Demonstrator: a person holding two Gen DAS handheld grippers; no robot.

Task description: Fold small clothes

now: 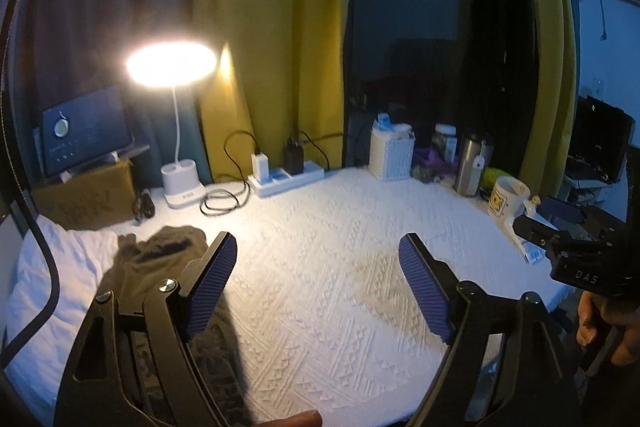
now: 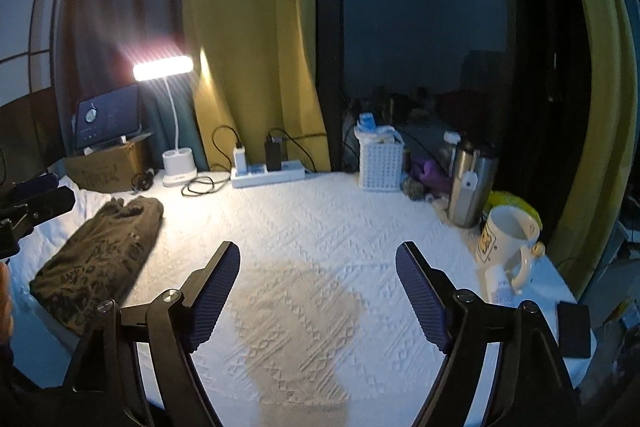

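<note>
The dark olive garment lies folded into a long bundle at the left of the right wrist frame, resting on the white textured cloth that covers the surface; in the left wrist frame the same garment sits at lower left, partly hidden behind the left tongs. Those tongs stand wide open and empty above bare cloth, and the right tongs are open and empty too — both sets well apart from the garment's middle. Beside the garment, further left, lies a white pillow-like fold. Along the far edge of the surface, from upper left to right: a tablet propped on a cardboard box, a lit desk lamp, a coiled black cable, a white power strip with chargers plugged in, a white lattice basket, a steel flask and a white mug. A dark phone lies at the lower right edge. Behind everything hang yellow curtains framing a dark window — the room is dim apart from the lamp.
</note>
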